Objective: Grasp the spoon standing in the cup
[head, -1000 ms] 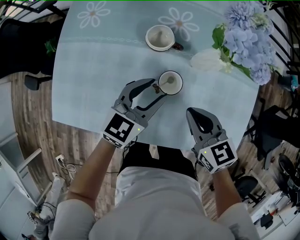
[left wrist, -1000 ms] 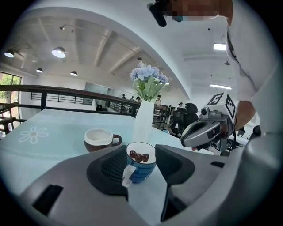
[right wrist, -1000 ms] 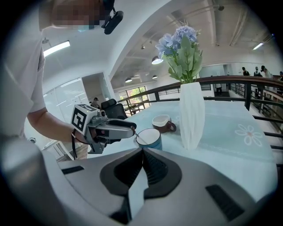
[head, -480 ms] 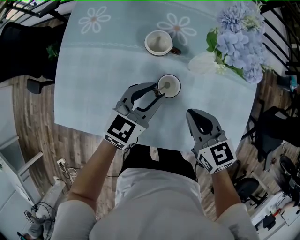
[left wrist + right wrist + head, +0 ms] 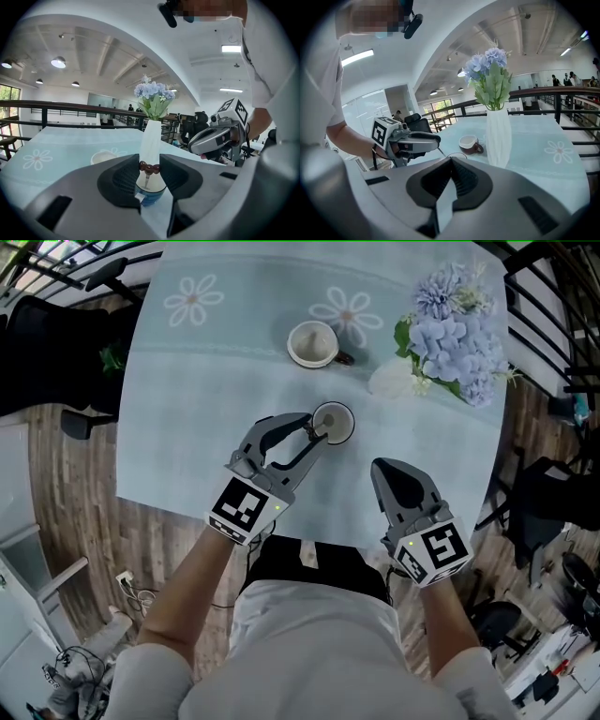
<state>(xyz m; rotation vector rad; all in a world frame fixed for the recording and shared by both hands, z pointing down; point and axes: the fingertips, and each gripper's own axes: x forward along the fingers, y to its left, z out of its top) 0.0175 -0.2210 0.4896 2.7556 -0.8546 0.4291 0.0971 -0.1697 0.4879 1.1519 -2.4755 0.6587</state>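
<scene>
A small cup (image 5: pixel 336 418), blue outside and white inside, stands on the pale blue tablecloth (image 5: pixel 187 409). A spoon (image 5: pixel 149 168) with a brown beaded handle end stands upright in the cup (image 5: pixel 151 194). My left gripper (image 5: pixel 314 429) reaches the cup from the near left. Its jaws have just been closing, and the pads now press on the beaded handle end from both sides. My right gripper (image 5: pixel 395 474) hovers to the near right of the cup, shut and holding nothing. In the right gripper view the left gripper (image 5: pixel 423 138) shows at the left.
A second, brown-and-white cup (image 5: pixel 313 343) sits farther back. A white vase (image 5: pixel 389 379) with blue flowers (image 5: pixel 452 304) stands at the back right, close to the cup. The table's near edge (image 5: pixel 281 526) is just in front of the person, with wooden floor (image 5: pixel 66 484) to the left.
The left jaws have come in from wide apart and closed on the spoon's handle end. Both grippers have risen a little, and the head view has shifted.
</scene>
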